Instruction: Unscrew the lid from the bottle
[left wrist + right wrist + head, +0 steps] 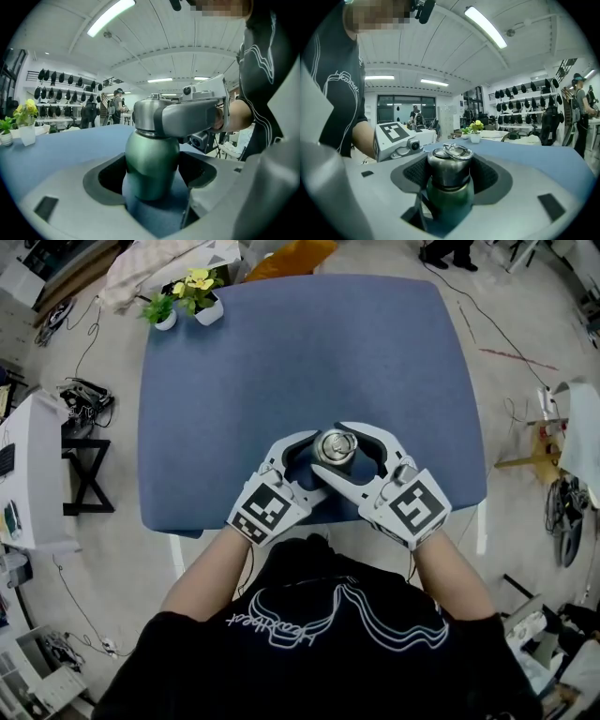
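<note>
A dark green metal bottle (152, 161) stands near the front edge of the blue table (281, 362). Its steel lid (335, 448) has a ring handle lying flat on top. My left gripper (317, 468) comes in from the near left, shut on the bottle's body (451, 199) below the shoulder. My right gripper (337, 452) comes in from the near right and sits higher, its padded jaws shut around the lid (449, 169). In the left gripper view, one right jaw crosses in front of the lid (146, 116). The bottle's base is hidden by the jaws.
Two small potted plants (195, 294) stand at the table's far left corner. The grippers work close to the table's near edge (187, 526). A white cabinet (28, 474) and cables lie on the floor to the left, with more gear to the right.
</note>
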A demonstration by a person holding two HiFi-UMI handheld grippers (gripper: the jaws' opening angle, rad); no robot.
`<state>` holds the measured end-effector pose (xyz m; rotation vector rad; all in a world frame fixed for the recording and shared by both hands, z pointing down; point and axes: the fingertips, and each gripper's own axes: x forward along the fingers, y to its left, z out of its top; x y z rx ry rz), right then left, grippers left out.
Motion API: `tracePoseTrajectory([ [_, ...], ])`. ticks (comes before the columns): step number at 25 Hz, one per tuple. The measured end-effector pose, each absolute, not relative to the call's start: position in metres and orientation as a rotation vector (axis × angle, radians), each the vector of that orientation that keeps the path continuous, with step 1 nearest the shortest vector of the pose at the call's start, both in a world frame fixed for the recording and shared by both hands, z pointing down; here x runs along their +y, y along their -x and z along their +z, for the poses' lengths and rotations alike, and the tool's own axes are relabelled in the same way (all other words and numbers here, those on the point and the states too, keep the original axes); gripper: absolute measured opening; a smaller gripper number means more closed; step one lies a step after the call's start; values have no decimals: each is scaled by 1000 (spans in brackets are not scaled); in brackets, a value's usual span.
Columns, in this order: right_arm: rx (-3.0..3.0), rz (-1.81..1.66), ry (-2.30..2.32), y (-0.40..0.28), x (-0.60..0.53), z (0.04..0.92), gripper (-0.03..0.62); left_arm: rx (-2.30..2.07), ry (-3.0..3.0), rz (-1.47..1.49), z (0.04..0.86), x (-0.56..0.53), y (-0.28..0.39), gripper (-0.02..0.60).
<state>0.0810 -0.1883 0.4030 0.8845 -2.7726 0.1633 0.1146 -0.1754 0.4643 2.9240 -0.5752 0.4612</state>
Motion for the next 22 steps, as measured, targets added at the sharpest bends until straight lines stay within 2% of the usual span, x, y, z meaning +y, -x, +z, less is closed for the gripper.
tracePoseTrajectory([
  [15,-2810,91,-196,-74,-177,406,272,120,-3019,628,467,-170,-115,354],
  [22,-2800,94,-63,-72,-175,407,272,345,-2994,784,470,-168,-112,354],
])
